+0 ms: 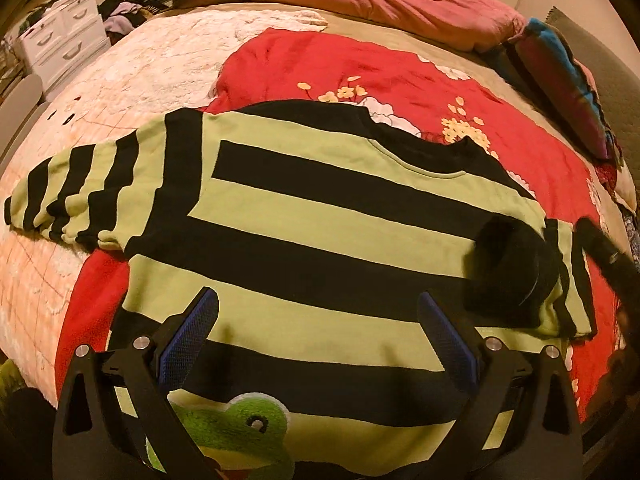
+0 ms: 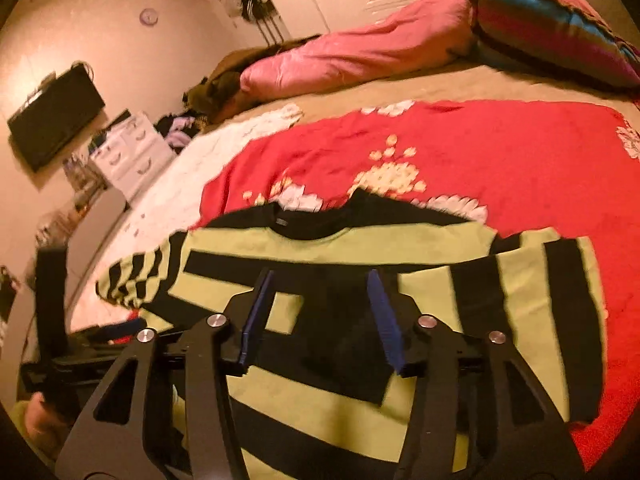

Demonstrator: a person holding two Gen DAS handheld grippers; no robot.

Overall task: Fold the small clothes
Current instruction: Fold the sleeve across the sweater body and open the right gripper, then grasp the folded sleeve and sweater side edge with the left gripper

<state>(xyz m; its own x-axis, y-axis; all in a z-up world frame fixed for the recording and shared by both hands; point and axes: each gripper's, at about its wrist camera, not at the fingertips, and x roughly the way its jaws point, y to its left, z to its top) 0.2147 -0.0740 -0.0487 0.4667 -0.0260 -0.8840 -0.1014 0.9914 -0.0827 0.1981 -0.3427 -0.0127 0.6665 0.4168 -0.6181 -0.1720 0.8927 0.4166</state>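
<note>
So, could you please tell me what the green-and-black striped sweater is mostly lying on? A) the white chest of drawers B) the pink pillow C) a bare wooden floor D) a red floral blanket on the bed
D: the green-and-black striped sweater lies spread flat on the red floral blanket covering the bed, with red fabric visible around its collar, right sleeve and lower left edge.

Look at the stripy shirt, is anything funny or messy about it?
A little. The striped shirt lies flat on the red blanket, but its sleeves don't match: the left sleeve sticks straight out, while the right sleeve is already folded in, its stripes running the other way. Nothing looks torn or spilled.
</note>
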